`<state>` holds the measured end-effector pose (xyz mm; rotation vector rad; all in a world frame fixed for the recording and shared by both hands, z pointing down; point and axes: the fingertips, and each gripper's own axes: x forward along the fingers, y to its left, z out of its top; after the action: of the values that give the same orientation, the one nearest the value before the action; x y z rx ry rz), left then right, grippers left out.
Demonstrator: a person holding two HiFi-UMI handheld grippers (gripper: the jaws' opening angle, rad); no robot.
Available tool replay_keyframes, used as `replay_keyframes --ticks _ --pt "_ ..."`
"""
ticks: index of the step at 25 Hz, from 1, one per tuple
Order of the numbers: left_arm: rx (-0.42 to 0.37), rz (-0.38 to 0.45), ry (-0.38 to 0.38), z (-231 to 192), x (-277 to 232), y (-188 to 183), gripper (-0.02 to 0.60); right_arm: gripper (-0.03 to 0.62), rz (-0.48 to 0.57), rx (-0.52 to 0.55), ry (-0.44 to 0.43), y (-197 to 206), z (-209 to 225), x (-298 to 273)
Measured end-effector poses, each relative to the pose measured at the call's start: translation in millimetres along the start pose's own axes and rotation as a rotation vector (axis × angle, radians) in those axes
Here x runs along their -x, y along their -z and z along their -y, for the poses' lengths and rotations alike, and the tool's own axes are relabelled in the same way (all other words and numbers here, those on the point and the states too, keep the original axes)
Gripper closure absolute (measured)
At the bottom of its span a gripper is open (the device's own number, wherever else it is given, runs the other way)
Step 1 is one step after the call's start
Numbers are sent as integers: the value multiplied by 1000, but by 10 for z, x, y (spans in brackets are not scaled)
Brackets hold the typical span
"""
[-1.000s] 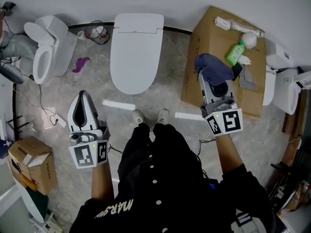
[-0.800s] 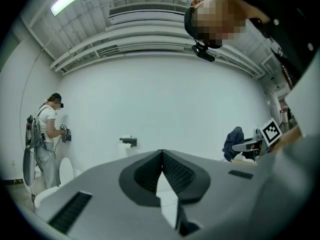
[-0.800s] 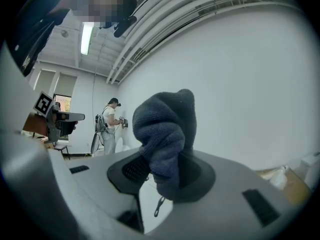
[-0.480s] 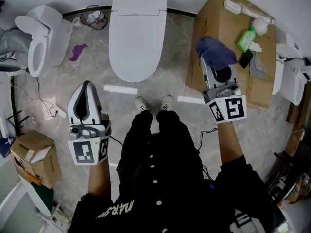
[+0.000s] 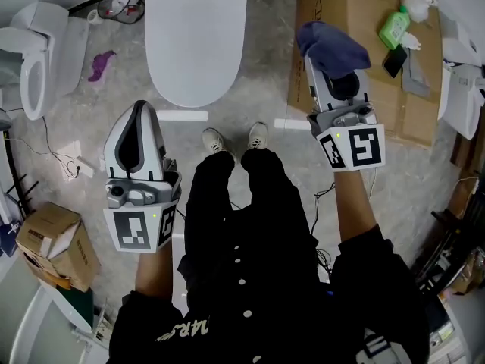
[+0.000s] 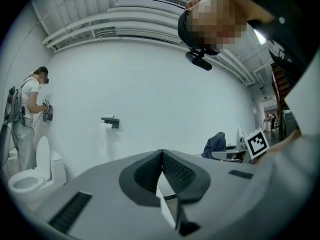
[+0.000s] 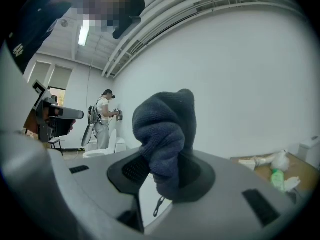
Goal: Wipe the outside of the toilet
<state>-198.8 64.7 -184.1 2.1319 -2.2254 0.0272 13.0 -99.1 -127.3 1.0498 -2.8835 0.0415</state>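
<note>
The white toilet [image 5: 193, 44] stands with its lid closed at the top centre of the head view, in front of the person's shoes. My right gripper [image 5: 327, 61] is held over the edge of the cardboard box, to the toilet's right, shut on a dark blue cloth [image 5: 333, 45]. In the right gripper view the cloth [image 7: 165, 134] bulges up out of the jaws. My left gripper [image 5: 142, 111] hangs over the floor to the left of the toilet bowl's front. Its jaws meet at the tips with nothing in them [image 6: 162, 154].
A large cardboard box [image 5: 364, 105] to the right of the toilet carries a green bottle [image 5: 394, 29] and small items. A second toilet [image 5: 34, 59], lid up, stands at far left, with cables and a purple rag [image 5: 100, 63] nearby. A small box [image 5: 53, 245] sits at lower left. Another person [image 6: 30, 119] stands by the wall.
The toilet and box have slid toward the top of the head view. Both grippers look larger and higher. The cloth stays in the right gripper.
</note>
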Motion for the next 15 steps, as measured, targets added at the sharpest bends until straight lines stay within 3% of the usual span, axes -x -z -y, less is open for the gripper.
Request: replay_keyframes --ticks 15 --pt "47 -40 186 559 -241 1330 571 474 -20 -22 80 1337 -77 83"
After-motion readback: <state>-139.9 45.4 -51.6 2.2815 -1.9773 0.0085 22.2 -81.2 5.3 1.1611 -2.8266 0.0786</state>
